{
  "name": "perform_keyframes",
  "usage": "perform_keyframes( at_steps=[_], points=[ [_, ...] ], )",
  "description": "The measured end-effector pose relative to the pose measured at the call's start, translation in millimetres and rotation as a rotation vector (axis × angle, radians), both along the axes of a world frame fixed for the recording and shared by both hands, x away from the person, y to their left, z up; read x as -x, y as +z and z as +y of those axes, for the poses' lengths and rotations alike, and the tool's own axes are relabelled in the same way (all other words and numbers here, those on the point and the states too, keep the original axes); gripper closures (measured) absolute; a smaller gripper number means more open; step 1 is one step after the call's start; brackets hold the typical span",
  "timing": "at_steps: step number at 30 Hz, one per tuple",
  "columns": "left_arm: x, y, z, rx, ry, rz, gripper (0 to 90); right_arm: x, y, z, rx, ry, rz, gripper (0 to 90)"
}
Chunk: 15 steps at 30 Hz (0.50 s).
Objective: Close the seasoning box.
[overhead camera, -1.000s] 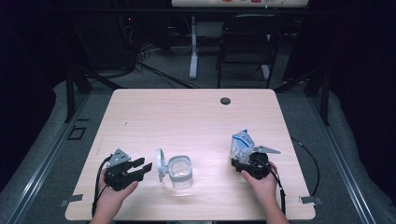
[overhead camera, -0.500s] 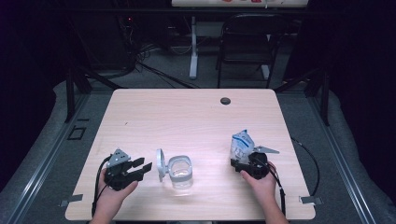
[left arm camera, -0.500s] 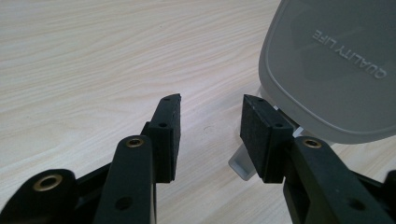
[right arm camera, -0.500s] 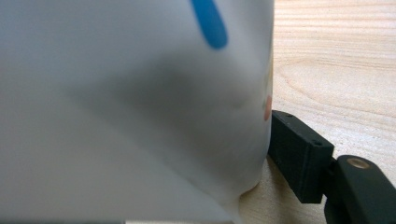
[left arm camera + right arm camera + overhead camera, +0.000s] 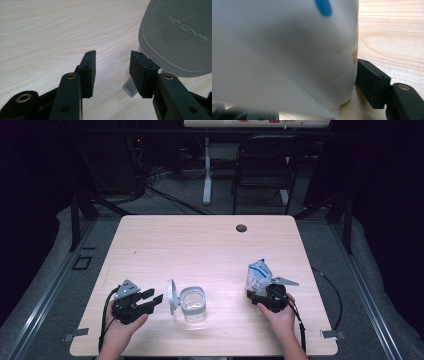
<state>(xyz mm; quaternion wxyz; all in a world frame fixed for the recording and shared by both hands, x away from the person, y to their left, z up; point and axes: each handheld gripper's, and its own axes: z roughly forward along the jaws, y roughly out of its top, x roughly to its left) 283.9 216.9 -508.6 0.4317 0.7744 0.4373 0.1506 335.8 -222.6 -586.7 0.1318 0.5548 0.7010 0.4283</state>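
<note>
Both hands low at the near edge, one gripper apiece.

Left gripper [image 5: 151,300] lying level in the left hand [image 5: 122,325], jaws pointing toward the table's middle, spread apart with nothing between the pads [image 5: 89,70], having just opened a little further. Right gripper [image 5: 256,296] gripped from behind by the right hand [image 5: 280,317], jaws aimed away from the person and closed on a carton [image 5: 259,276]; one black pad [image 5: 372,80] pressed against its side. Forearms entering from the bottom edge.

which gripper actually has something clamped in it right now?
The right gripper: its jaws press on the white-and-blue bag, which stands on the table. The left gripper is open with nothing between its jaws, beside the grey lid.
</note>
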Motion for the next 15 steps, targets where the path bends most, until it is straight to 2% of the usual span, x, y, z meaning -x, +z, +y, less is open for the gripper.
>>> perform_keyframes(
  at_steps=[2,3,4,9,10,11,13,14,15],
  points=[
    [-0.1,-0.3,-0.1,-0.002,-0.001,0.0,57.4,1.4,-1.2,-1.1,0.02,-0.005,-0.007,37.3],
    [-0.2,-0.4,-0.2,-0.003,-0.001,0.001,57.4,1.4,-2.3,-0.1,-0.007,-0.011,-0.023,37.4],
    [-0.2,-0.6,-0.3,-0.003,-0.001,0.002,57.4,2.2,0.2,-3.5,0.039,0.007,-0.005,37.4],
    [-0.1,0.0,-0.2,-0.007,-0.003,0.006,57.4,2.2,-0.3,-3.3,0.04,0.007,-0.011,37.4],
    [-0.1,0.1,-0.2,-0.007,-0.003,0.005,57.4,1.9,-1.9,-1.3,0.012,-0.003,-0.022,37.4],
    [-0.2,-0.4,-0.4,-0.002,-0.001,-0.001,57.4,2.3,0.9,-4.6,0.062,0.014,-0.004,37.4],
    [-0.2,-0.3,-0.3,-0.002,0.0,0.0,57.4,1.8,-2.3,-0.7,0.005,-0.007,-0.026,37.8],
    [-0.2,-0.4,-0.3,-0.003,-0.001,0.0,57.4,2.3,-0.2,-3.2,0.04,0.006,-0.011,38.0],
    [-0.2,0.1,-0.1,-0.008,-0.002,0.004,57.4,2.3,-0.3,-3.2,0.04,0.006,-0.012,38.3]
  ],
)
